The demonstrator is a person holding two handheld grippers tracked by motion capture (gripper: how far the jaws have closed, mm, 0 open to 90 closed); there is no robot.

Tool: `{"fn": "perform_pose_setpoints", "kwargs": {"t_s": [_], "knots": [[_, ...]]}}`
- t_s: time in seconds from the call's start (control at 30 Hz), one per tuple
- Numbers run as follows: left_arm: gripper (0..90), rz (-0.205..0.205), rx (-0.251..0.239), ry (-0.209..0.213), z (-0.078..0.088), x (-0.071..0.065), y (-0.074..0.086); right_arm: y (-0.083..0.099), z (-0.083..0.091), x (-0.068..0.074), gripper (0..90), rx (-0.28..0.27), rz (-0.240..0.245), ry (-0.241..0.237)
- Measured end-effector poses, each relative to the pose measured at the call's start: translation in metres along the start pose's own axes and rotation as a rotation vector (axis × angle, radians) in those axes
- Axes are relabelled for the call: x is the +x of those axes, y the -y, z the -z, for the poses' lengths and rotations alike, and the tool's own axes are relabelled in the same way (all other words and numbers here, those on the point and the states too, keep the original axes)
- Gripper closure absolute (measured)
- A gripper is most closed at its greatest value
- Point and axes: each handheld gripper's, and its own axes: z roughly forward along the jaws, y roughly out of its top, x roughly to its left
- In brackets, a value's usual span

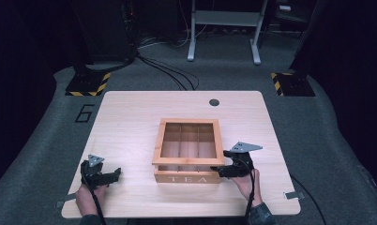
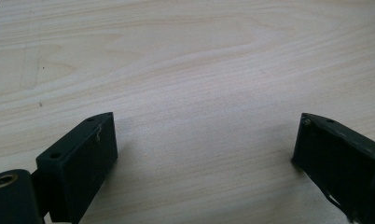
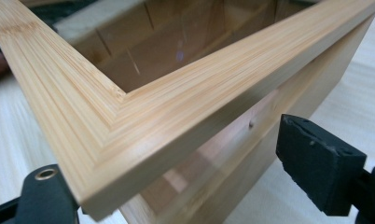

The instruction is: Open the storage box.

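Right gripper [image 1: 222,171] at tea box [image 1: 188,178] front-right corner, jaws apart straddling the lid frame [image 3: 129,112]; left gripper [image 1: 112,175] well left, jaws apart, empty.

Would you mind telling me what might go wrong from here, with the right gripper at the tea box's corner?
The light wooden box marked TEA has its glass-paned lid slightly raised. The right gripper straddles the lid's near corner with open jaws; a corner grip may slip, dropping the lid shut. The left gripper rests open on the pale wooden table, apart from the box, so lifting could drag or tip the unsteadied box.
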Motion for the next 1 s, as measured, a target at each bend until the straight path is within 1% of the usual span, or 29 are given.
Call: {"fn": "perform_pose_setpoints", "kwargs": {"t_s": [0.07,0.1,0.17,0.3,0.47,0.5,0.53,0.6,0.63,0.67,0.73,0.77,0.8,0.83,0.9,1.0], "knots": [[5.9,0.000,0.000,0.000,0.000,0.000,0.000,0.005,-0.004,0.000,17.8,0.027,0.002,0.000],[5.9,0.000,0.000,0.000,0.000,0.000,0.000,0.007,-0.004,0.000,18.2,0.025,-0.010,0.002],[5.9,0.000,0.000,0.000,0.000,0.000,0.000,0.008,-0.004,-0.001,19.0,0.018,-0.003,-0.003],[5.9,0.000,0.000,0.000,0.000,0.000,0.000,0.009,-0.002,-0.003,19.3,0.020,-0.015,-0.016],[5.9,0.000,0.000,0.000,0.000,0.000,0.000,0.011,0.005,-0.006,19.1,0.022,-0.033,-0.025],[5.9,0.000,0.000,0.000,0.000,0.000,0.000,0.012,0.007,-0.006,17.1,0.027,-0.041,-0.038],[5.9,0.000,0.000,0.000,0.000,0.000,0.000,0.013,0.008,-0.007,15.2,0.035,-0.035,-0.042],[5.9,0.000,0.000,0.000,0.000,0.000,0.000,0.015,0.011,-0.006,15.3,0.049,-0.043,-0.059],[5.9,0.000,0.000,0.000,0.000,0.000,0.000,0.017,0.011,-0.004,15.1,0.061,-0.029,-0.054],[5.9,0.000,0.000,0.000,0.000,0.000,0.000,0.019,0.010,-0.003,15.1,0.083,-0.015,-0.048],[5.9,-0.002,-0.006,-0.004,0.000,0.000,0.000,0.025,0.008,0.000,15.2,0.118,-0.010,-0.055],[6.0,-0.004,-0.003,-0.004,0.000,0.000,0.000,0.029,0.008,0.000,16.6,0.102,-0.028,-0.061],[6.0,-0.002,-0.007,-0.004,0.000,0.000,0.000,0.032,0.009,-0.002,16.1,0.099,-0.029,-0.060],[6.0,-0.001,-0.006,-0.004,0.000,0.000,0.000,0.034,0.010,-0.003,16.1,0.102,-0.043,-0.057],[6.0,-0.003,-0.006,-0.004,0.000,0.000,0.000,0.038,0.013,-0.005,15.8,0.096,-0.045,-0.054],[6.0,-0.002,-0.007,-0.004,0.000,0.000,0.000,0.045,0.020,-0.008,15.2,0.088,-0.048,-0.036]]}}
